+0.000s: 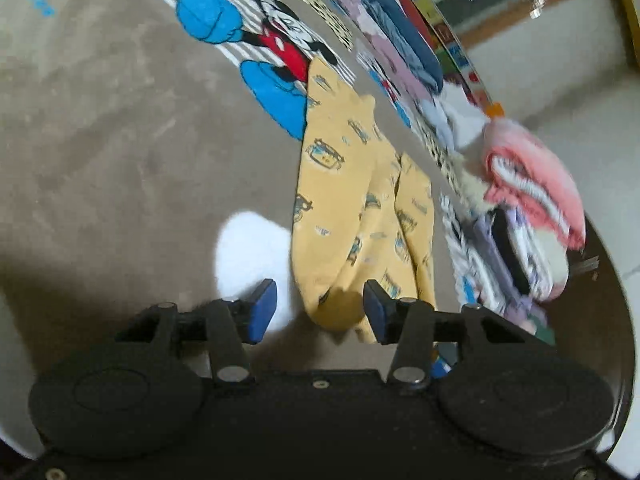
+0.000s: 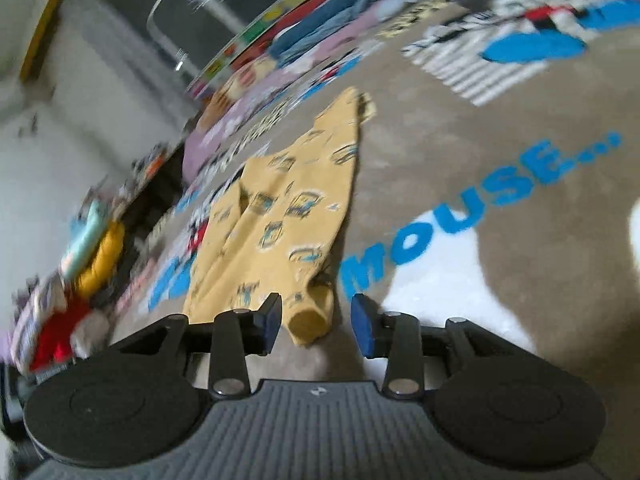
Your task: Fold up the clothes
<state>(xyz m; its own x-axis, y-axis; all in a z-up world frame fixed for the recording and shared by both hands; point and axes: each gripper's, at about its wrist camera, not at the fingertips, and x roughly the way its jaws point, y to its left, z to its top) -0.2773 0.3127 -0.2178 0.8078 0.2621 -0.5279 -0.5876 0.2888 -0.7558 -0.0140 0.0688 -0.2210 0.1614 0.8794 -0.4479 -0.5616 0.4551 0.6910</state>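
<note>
A: How is that yellow printed garment [image 1: 352, 216] going to handle?

B: I'm judging it light, soft and limp, a thin knit that is going to sag and drape wherever it isn't held. It shouldn't be slippery or fragile. The ribbed cuffs and hems are looking like the firmest places to pinch; it seems to be small trousers or pyjamas, though I can't be sure.

A: Where is it lying?

B: It's lying flat on the brown cartoon-print rug [image 1: 100, 140], lengthwise away from both cameras, with piles of other clothes [image 1: 532, 200] sitting beyond it along the rug's edge.

A: And the left gripper [image 1: 320, 310]?

B: Its jaws are standing wide apart and holding nothing. The garment's near end is sitting between them, nearer the right-hand pad, and I can't tell whether it's touching.

A: The right gripper [image 2: 316, 320]?

B: Also gaping, empty. A ribbed cuff [image 2: 310, 322] is lying in the gap, just beside the left-hand pad. Both views are blurring slightly, so height above the cloth isn't clear.
</note>
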